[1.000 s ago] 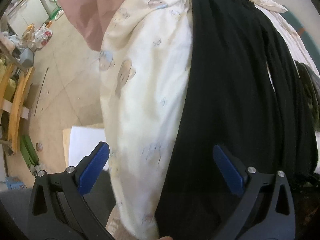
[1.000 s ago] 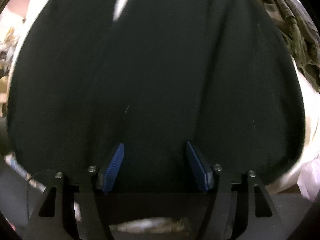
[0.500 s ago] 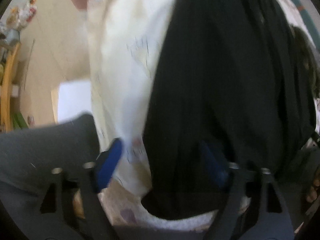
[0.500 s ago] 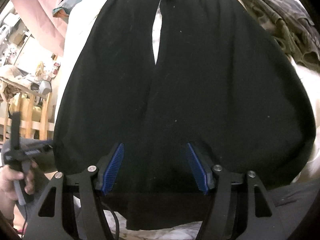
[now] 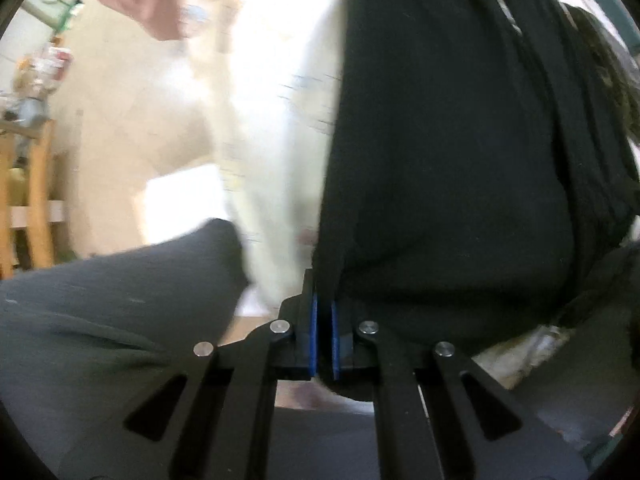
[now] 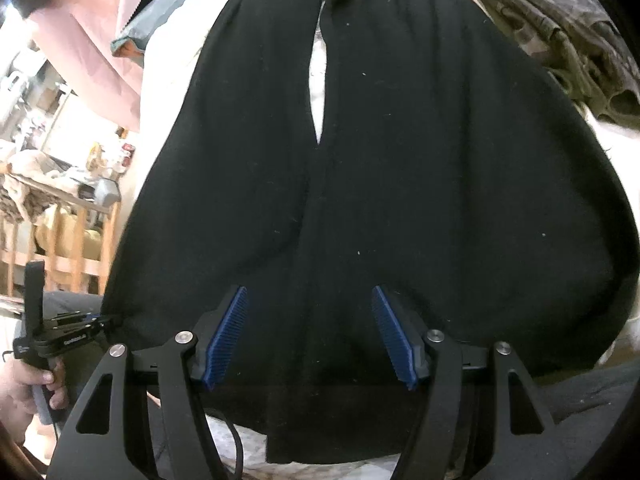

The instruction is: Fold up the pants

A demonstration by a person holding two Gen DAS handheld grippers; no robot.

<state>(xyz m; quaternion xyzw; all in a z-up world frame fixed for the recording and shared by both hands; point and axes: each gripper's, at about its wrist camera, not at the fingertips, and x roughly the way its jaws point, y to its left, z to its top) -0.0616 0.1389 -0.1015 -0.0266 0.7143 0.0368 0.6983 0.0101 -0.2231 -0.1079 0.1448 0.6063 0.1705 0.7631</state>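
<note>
Black pants [image 6: 440, 160] lie flat on a cream printed sheet [image 5: 272, 120], waistband toward me and both legs running away. My left gripper [image 5: 324, 320] is shut on the pants' [image 5: 440, 160] left edge near the waist, with black cloth pinched between its blue pads [image 5: 313, 328]. The right wrist view shows that left gripper [image 6: 100, 320] at the pants' left border, held by a hand [image 6: 28, 392]. Above the middle of the waist, my right gripper [image 6: 310, 332] hovers open; its pads [image 6: 226, 332] stand wide apart and grip nothing.
A camouflage garment [image 6: 560, 40] lies to the right of the pants. A pink cloth [image 6: 100, 40] hangs at the far left, with a wooden rack [image 6: 60, 240] beyond the bed. The person's grey trouser leg [image 5: 100, 340] is at the bed's near edge, above beige floor [image 5: 112, 120].
The left jaws went from wide open to shut on the pants' left edge. The right gripper drew back and up, so the whole pants now show.
</note>
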